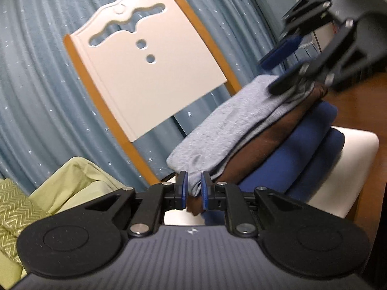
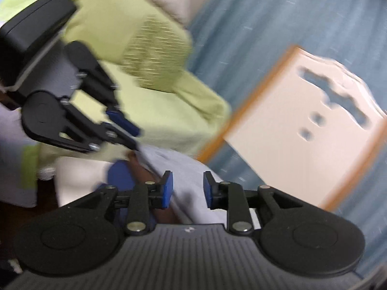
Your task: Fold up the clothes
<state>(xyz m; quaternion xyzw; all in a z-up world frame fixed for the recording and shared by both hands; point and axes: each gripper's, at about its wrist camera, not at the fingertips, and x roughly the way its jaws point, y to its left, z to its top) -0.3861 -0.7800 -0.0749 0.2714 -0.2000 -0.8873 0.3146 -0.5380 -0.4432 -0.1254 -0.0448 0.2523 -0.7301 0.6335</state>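
- Curtain (image 1: 36,72): blue-grey, pleated, dotted with small pale stars; we see it fill the background beyond both sets of fingers.
- Chair back (image 1: 150,65): white panel with cut-out holes, framed by orange-brown wooden posts; it stands ahead of our left fingers and to their upper left.
- Green bedding (image 1: 72,181): pale green fabric, with a chevron-patterned piece beside it, lying left of our left fingers; in the right wrist view it is blurred, above and ahead of our right fingers.
- White seat (image 1: 350,169): the pale surface under the clothes, showing bare to the right of our left fingers.
- Stack of folded clothes (image 1: 278,149): three layers on the white seat, directly ahead of our left fingers.
- Blue garment (image 1: 297,159): bottom layer, thick and rolled at its edge.
- Brown garment (image 1: 261,145): middle layer, a thin band between the other two.
- Grey garment (image 1: 229,125): top layer, heathered; its near corner runs down between our left fingers.
- Left gripper (image 1: 192,189): fingers clenched on the near corner of the grey garment, blue pads pressing the cloth from both sides.
- Right gripper (image 2: 188,189): fingers released, a clear gap between the blue pads; the grey garment lies under and past them, not pinched. In the left wrist view we see it at the far end of the stack, one finger touching the grey cloth.
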